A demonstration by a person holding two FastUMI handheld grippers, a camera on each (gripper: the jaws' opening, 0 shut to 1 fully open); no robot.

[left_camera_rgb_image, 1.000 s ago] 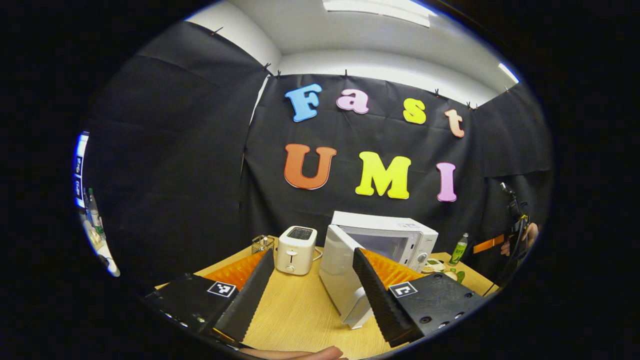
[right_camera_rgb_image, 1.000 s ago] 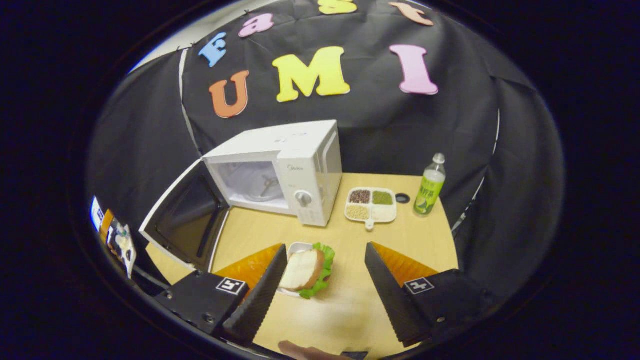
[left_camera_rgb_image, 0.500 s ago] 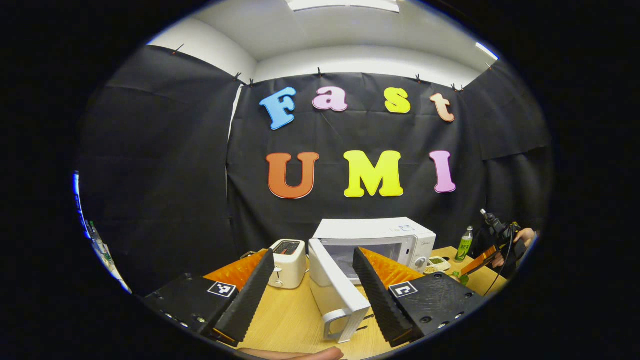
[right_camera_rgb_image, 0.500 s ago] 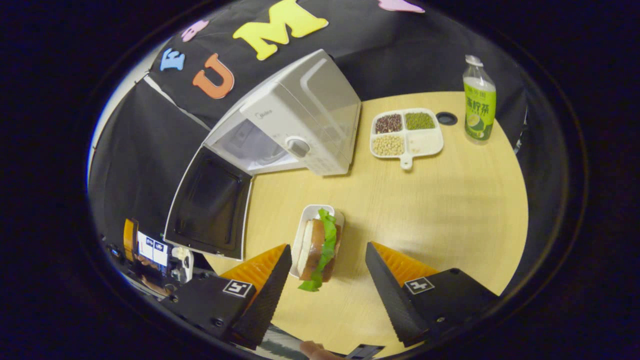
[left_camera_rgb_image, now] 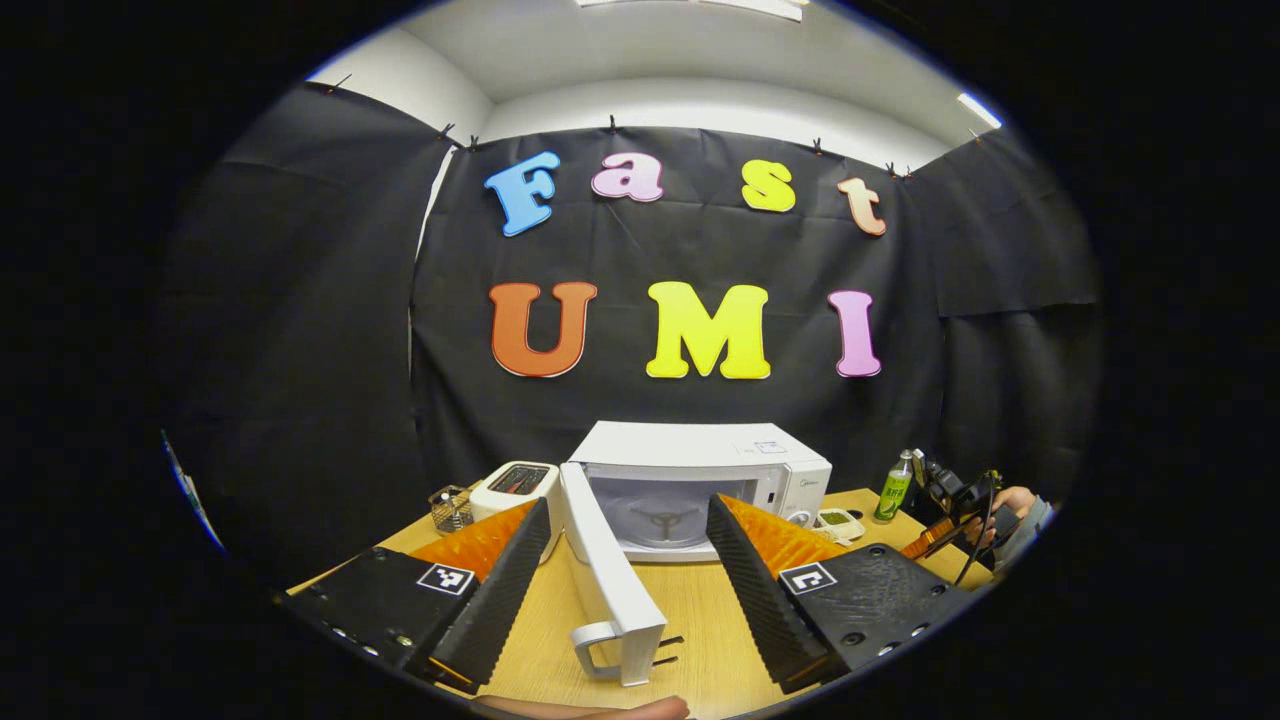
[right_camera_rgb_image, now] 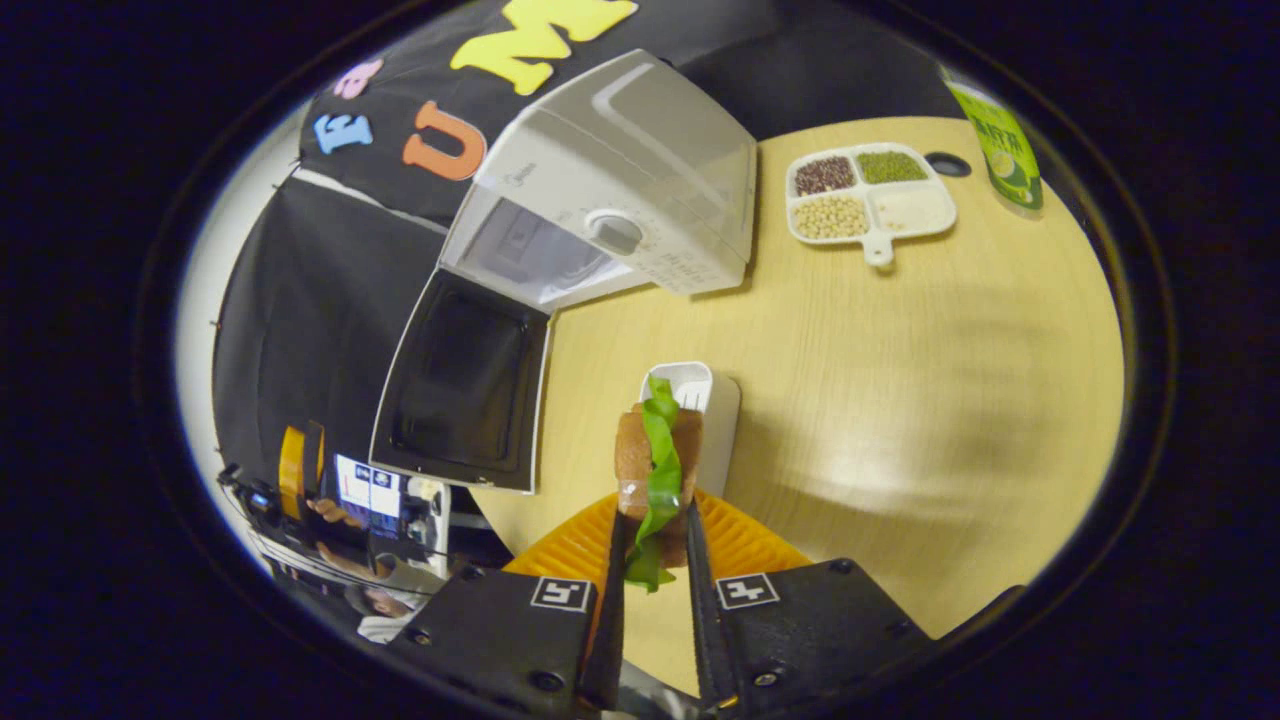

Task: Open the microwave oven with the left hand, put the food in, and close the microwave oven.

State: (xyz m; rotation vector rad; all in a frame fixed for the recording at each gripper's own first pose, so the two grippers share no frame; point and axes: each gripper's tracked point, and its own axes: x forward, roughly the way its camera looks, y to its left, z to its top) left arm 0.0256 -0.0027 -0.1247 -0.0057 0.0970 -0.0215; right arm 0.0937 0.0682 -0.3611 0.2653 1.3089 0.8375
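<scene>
Right gripper (right_camera_rgb_image: 650, 560) newly around sandwich (right_camera_rgb_image: 655, 470)

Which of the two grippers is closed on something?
The right gripper, clamped on the sandwich; the left gripper is spread open, holding nothing.

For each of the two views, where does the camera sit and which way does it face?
Left gripper view: rides the left claw, low, facing the open microwave; a fingertip at bottom.
Right gripper view: rides the right claw, looking down at the table, shut on the sandwich.
Shared: microwave, its door, bottle.
</scene>
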